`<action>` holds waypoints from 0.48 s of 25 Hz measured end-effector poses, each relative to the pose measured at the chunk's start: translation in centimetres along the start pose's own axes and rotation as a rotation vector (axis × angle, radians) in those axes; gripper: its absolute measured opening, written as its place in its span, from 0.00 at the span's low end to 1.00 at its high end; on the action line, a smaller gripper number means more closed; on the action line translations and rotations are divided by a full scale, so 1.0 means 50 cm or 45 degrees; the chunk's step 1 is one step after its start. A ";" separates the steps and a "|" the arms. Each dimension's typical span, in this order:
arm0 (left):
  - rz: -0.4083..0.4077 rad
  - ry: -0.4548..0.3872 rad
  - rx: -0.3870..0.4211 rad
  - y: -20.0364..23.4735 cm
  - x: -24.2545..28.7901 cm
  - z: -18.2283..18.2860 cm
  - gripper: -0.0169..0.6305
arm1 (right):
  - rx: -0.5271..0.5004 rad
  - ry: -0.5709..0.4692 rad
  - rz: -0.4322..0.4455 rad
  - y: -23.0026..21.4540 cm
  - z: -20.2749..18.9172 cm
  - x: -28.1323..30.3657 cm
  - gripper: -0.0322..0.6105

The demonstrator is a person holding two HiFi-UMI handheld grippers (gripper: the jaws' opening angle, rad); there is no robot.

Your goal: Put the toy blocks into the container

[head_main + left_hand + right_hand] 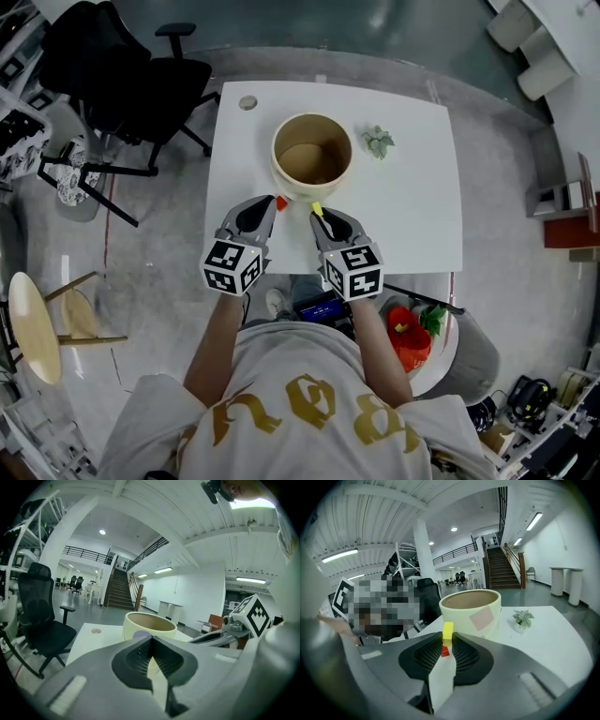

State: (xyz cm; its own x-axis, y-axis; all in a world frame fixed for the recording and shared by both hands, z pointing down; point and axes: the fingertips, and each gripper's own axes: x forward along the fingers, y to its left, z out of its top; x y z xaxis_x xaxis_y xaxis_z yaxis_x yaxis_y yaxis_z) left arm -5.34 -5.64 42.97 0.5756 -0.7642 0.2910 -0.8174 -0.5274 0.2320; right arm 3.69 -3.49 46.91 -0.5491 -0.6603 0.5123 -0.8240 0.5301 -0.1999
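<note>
The container [457, 618] stands just beyond both sets of tips, so I judge a drop is close. My right gripper [447, 643] pinches the yellow block [447, 631] at its tips, ready to carry. My left gripper [149, 643] is closed; its own view misses the red block [280, 202] that the head view shows beside its tips.
</note>
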 end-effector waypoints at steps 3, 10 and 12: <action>-0.018 -0.025 -0.024 -0.002 -0.001 0.013 0.03 | 0.004 -0.029 -0.009 -0.004 0.018 -0.005 0.19; -0.047 -0.060 -0.064 0.003 0.010 0.044 0.03 | -0.005 -0.096 -0.004 -0.005 0.073 -0.007 0.19; -0.057 -0.073 -0.090 0.011 0.016 0.054 0.03 | 0.001 -0.115 -0.013 -0.011 0.092 -0.005 0.19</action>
State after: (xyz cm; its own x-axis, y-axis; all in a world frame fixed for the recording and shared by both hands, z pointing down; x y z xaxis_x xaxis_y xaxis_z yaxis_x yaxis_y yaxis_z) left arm -5.39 -7.56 40.81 0.6073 -0.7617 0.2259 -0.7862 -0.5353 0.3087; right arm 3.62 -6.04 43.06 -0.5511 -0.7109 0.4370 -0.8297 0.5228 -0.1959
